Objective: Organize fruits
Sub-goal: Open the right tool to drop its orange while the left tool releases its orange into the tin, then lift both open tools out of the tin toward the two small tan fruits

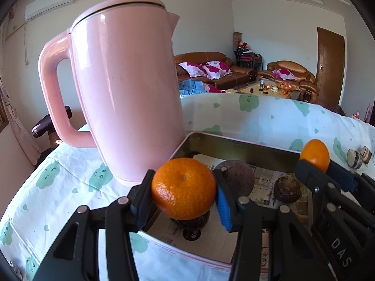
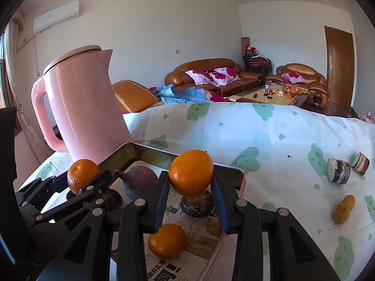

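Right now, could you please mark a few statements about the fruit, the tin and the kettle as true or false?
1. Each hand-held gripper holds a mandarin: the left hand-held gripper and the right hand-held gripper. True.
2. The pink kettle lies on its side. False: it stands upright beside the metal tin.
3. A loose mandarin lies in the tin. True.
4. The tin is lined with a towel. False: printed newspaper lines it.
5. The table has a cloud-print cloth. True.
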Demonstrator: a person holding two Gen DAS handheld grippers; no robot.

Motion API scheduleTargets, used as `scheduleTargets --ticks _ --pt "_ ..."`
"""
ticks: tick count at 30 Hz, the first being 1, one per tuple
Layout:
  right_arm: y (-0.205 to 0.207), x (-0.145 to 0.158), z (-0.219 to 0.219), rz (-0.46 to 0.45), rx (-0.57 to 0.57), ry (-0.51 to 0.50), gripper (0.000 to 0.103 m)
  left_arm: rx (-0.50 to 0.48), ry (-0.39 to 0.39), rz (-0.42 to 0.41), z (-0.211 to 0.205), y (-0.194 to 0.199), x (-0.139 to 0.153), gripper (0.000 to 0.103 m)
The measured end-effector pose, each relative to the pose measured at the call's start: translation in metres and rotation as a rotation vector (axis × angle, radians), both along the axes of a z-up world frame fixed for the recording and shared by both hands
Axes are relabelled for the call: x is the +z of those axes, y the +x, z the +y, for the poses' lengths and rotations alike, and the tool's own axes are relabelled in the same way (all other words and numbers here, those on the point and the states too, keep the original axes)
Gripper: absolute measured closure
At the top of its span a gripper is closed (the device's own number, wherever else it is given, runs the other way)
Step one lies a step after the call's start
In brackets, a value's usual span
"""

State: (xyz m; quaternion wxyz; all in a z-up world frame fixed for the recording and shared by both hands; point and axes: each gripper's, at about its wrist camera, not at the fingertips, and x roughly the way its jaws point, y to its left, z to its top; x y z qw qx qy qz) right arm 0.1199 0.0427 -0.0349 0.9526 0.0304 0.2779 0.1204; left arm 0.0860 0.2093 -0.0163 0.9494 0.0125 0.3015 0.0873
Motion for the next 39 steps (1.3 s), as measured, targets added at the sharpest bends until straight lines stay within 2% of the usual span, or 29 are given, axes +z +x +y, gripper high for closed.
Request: scheduleTargets --ticks 5,8,14,18,21,26,28,31,34,35,38,39 --pt "0.011 -0.005 0.01 0.04 0.035 -0.018 0.064 0.006 -0.03 0.04 0.004 0.007 -0.004 0.053" --pt "0.016 -0.009 0.013 0.069 0.046 -0.02 0.064 0.005 -0.021 0.045 0.002 0.008 -0.006 0.054" --pt "0.028 -0.018 0.006 0.148 0.099 0.056 0.064 0.003 -0.027 0.05 0.002 0.01 -0.006 0.054" --pt "0.026 -0.018 0.006 0.145 0.115 0.074 0.063 -0.001 -0.079 0.07 0.008 0.013 -0.009 0.054" --pt "0.024 -0.017 0.004 0.136 0.125 0.094 0.063 0.0 -0.075 0.07 0.006 0.013 -0.009 0.054" --pt "0.014 -0.01 -0.004 0.078 0.124 0.127 0.055 -0.001 -0.083 0.069 0.007 0.013 -0.009 0.054" --pt "0.008 -0.007 -0.006 0.047 0.125 0.14 0.042 -0.003 -0.079 0.069 0.006 0.012 -0.009 0.053" --pt "-0.005 0.001 -0.011 -0.04 0.085 0.139 0.041 -0.013 -0.083 0.072 0.004 0.012 -0.01 0.053" --pt "-0.02 0.01 -0.017 -0.134 -0.036 0.065 0.041 -0.025 -0.105 0.056 0.004 0.009 -0.008 0.051" --pt "-0.024 0.013 -0.021 -0.163 -0.076 0.045 0.041 -0.029 -0.107 0.04 0.003 0.007 -0.006 0.046" --pt "-0.032 0.017 -0.031 -0.214 -0.168 -0.001 0.035 -0.011 -0.068 -0.043 -0.004 -0.004 0.003 0.011" --pt "-0.034 0.019 -0.033 -0.227 -0.192 -0.017 0.035 -0.007 -0.052 -0.078 -0.006 -0.008 0.005 0.003"
